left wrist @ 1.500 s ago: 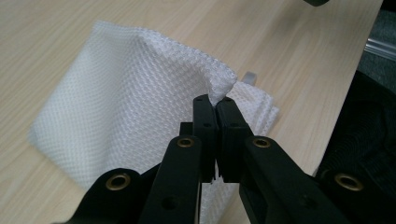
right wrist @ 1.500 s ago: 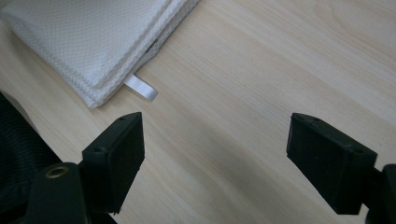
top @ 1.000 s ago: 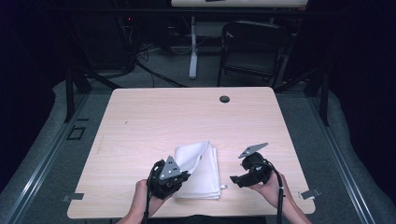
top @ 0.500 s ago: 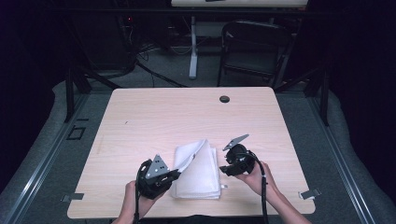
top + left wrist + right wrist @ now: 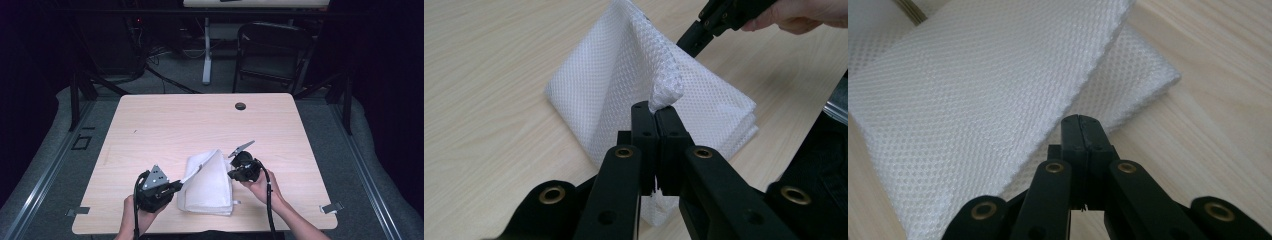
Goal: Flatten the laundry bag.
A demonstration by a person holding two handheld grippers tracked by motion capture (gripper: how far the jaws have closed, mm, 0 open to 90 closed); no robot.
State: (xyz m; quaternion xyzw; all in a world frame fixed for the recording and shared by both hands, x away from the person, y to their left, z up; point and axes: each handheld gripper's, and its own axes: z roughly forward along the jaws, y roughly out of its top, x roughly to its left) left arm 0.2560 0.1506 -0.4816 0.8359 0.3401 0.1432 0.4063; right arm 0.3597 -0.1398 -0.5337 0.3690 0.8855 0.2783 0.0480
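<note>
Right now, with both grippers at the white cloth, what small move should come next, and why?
Probably draw both grippers apart to open the fold. The left gripper pinches a corner of the white cloth; the right gripper, jaws just closed, looks shut at its lifted edge.

A folded mesh cloth (image 5: 207,185) lies on the table (image 5: 200,125) near its front edge, between the left gripper (image 5: 176,186) and right gripper (image 5: 231,174). A chair (image 5: 272,55) stands behind the table.

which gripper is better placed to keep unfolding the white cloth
Left. The left gripper is shut on a raised corner of the white cloth. The right gripper, jaws just closed, shows nothing pinched at the cloth's edge.
</note>
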